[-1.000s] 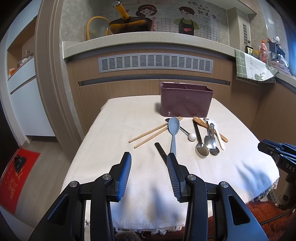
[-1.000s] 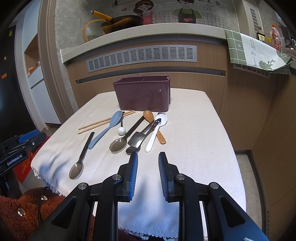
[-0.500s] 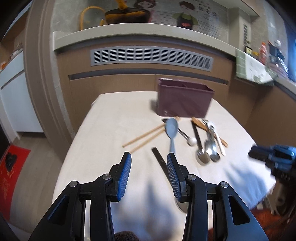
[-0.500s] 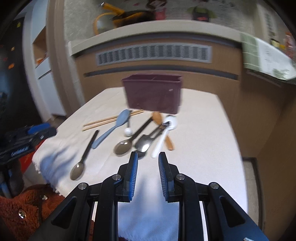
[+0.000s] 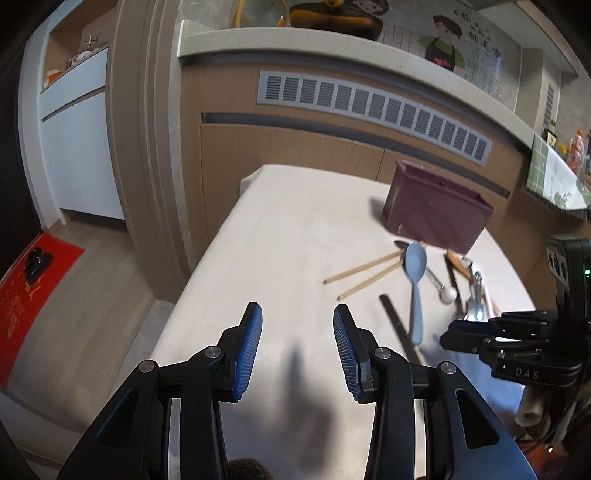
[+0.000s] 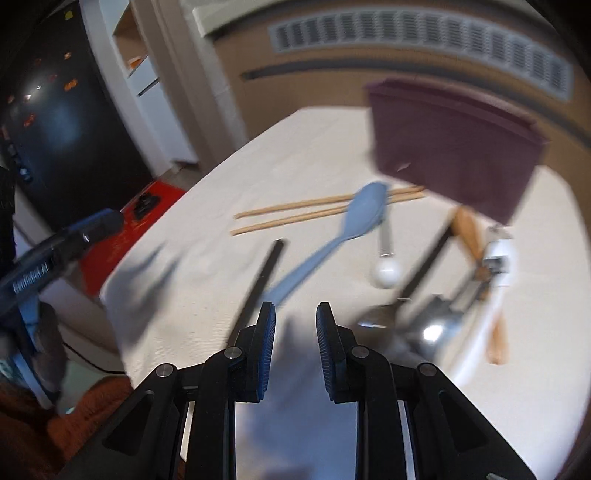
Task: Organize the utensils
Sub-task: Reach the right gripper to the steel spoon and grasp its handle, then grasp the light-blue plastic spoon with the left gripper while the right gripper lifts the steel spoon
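A maroon utensil box (image 5: 436,210) stands at the far side of the cream-clothed table (image 5: 295,240). In front of it lie two wooden chopsticks (image 5: 365,269), a blue spoon (image 5: 415,280), a black-handled spoon (image 5: 397,321) and a white ball-ended utensil (image 5: 448,293). My left gripper (image 5: 297,317) hangs open over bare cloth, left of them. My right gripper (image 6: 295,314) is open with a narrow gap and nothing in it, just short of the blue spoon's (image 6: 354,225) handle tip. The black handle (image 6: 262,273) lies beside its left finger. Metal spoons (image 6: 424,328), a wooden spoon (image 6: 467,229) and a white spoon (image 6: 498,258) lie to its right.
Behind the table runs a wooden counter front with a grey vent grille (image 5: 369,103); a pan (image 5: 332,18) sits on top. A red mat (image 5: 33,291) lies on the floor at left beside a white cabinet (image 5: 77,147). A green cloth (image 5: 550,177) hangs at right.
Both grippers have come forward over the table. The right one dropped closer to the utensils and rolled. The left view swung left, leaving the utensils at its right. Neither jaw gap changed.
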Tool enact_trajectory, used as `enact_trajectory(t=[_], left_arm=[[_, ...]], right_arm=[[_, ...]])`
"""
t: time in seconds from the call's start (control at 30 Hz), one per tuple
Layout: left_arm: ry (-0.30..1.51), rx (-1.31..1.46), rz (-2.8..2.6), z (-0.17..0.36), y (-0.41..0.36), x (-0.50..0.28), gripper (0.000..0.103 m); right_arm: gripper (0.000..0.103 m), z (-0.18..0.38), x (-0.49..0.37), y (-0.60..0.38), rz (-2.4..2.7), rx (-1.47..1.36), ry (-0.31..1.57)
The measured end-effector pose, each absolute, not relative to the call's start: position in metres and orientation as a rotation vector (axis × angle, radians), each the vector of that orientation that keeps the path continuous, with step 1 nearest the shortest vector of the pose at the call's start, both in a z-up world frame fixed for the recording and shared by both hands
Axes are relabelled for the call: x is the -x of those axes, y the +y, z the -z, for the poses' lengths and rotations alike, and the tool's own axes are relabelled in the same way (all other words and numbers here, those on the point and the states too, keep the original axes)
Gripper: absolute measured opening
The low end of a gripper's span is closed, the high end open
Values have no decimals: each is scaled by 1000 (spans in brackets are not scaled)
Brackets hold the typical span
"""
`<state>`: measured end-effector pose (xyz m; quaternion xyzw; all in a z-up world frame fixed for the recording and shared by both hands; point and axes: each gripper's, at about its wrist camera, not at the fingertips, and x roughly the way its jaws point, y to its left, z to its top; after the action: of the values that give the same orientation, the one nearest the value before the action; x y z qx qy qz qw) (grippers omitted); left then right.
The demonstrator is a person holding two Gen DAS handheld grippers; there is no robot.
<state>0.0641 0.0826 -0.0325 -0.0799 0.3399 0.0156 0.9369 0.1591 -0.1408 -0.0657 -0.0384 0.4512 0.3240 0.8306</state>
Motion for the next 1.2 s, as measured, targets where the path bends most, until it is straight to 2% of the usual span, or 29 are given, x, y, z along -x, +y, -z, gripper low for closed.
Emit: enact_trajectory(t=[0.27, 0.63, 0.73, 0.97, 1.2], left_arm=[[688, 206, -29, 38, 90, -65, 41], [694, 225, -43, 43, 95, -80, 41], [704, 233, -37, 47, 95, -89, 41], [719, 197, 116, 49, 57, -118, 41], [743, 52, 283, 47, -10, -175, 41]], right_arm=[[21, 90, -155, -92, -720, 201, 1049], [19, 98, -178, -50, -626, 287, 933], [11, 97, -178, -45, -634, 327, 903], [10, 73, -175, -104, -586, 191, 807], [10, 29, -159, -234, -340, -35, 605]])
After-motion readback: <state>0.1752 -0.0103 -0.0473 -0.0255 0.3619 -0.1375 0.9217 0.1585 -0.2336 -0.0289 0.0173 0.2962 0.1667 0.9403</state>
